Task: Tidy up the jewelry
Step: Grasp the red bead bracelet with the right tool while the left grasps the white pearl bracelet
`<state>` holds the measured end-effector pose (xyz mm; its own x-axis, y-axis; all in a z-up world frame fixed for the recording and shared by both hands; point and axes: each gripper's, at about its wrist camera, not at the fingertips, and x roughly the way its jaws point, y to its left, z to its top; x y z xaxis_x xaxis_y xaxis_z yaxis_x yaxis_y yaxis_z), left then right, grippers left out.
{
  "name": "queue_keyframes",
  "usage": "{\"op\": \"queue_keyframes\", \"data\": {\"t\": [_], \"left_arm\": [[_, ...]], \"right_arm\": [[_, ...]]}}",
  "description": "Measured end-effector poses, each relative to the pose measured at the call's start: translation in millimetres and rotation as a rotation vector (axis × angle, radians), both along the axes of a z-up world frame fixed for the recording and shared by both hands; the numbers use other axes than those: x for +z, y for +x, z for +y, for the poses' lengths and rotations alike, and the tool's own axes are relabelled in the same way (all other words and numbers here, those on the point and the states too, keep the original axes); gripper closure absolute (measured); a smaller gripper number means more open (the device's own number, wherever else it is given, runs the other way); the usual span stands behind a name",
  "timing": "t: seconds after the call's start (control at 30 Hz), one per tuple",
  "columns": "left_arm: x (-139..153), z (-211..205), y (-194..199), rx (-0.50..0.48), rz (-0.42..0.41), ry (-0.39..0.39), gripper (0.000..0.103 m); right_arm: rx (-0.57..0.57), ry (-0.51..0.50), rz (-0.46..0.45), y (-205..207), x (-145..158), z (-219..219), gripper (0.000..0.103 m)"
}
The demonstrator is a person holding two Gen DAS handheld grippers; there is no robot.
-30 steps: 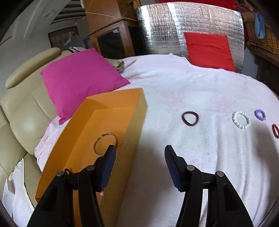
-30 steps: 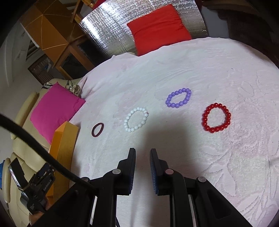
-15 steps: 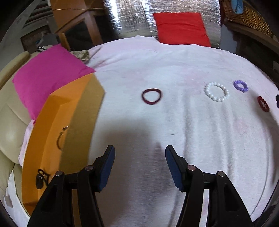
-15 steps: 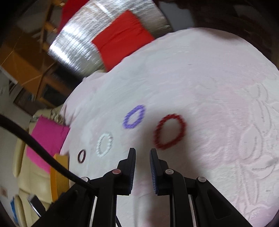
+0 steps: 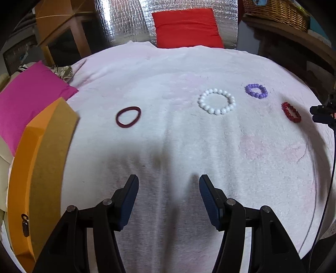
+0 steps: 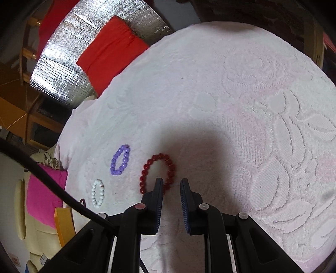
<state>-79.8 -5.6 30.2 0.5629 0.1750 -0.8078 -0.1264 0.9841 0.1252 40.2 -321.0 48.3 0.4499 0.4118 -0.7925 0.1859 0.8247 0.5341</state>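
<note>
On the white towel lie a dark red band [image 5: 128, 116], a white bead bracelet [image 5: 217, 101], a purple bead bracelet [image 5: 256, 91] and a red bead bracelet [image 5: 290, 112]. My left gripper [image 5: 169, 187] is open and empty, well short of them. The orange box [image 5: 40, 159] stands at its left. In the right wrist view my right gripper [image 6: 171, 184] is open by a narrow gap, its left fingertip at the near edge of the red bracelet [image 6: 157, 173]. The purple bracelet [image 6: 120, 160] and the white bracelet [image 6: 97, 193] lie to its left.
A pink cushion [image 5: 25, 98] lies beyond the orange box. A red cushion [image 5: 185, 28] leans on silver foil sheeting at the back. A wicker basket [image 5: 277, 12] sits on a shelf at the far right. A black cable [image 6: 48, 184] crosses the right wrist view.
My left gripper swung right, away from the orange box, and faces the row of bracelets. My right gripper moved forward and down to the red bracelet. Both kept the same opening.
</note>
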Motion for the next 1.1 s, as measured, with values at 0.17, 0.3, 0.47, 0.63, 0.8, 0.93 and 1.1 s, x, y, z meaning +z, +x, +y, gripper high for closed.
{"op": "queue_keyframes", "data": {"t": [0.17, 0.3, 0.47, 0.63, 0.8, 0.93, 1.1], "left_arm": [[-4.8, -5.2, 2.2, -0.005, 0.007, -0.003, 0.042], [-4.6, -2.7, 6.2, -0.007, -0.001, -0.046, 0.042], [7.3, 15.9, 15.9, 0.037, -0.053, -0.071, 0.042], [17.7, 40.5, 31.1, 0.143, -0.076, -0.134, 0.040], [19.4, 18.0, 55.0, 0.108, -0.088, -0.158, 0.039], [17.1, -5.4, 72.5, 0.034, -0.091, -0.176, 0.038], [13.8, -30.7, 86.9, -0.079, -0.089, -0.185, 0.035]], "right_arm": [[0.011, -0.026, 0.013, 8.2, -5.9, 6.9, 0.085], [0.013, -0.084, 0.010, 19.3, -9.5, 16.2, 0.085], [0.020, -0.126, 0.028, 29.0, -19.3, 26.2, 0.085], [0.034, -0.196, 0.008, 35.1, -22.3, 38.6, 0.085], [0.069, -0.314, -0.030, 38.4, -22.4, 60.1, 0.084], [0.085, -0.391, -0.056, 39.4, -21.9, 70.9, 0.092], [0.077, -0.364, -0.052, 43.1, -21.9, 64.6, 0.092]]}}
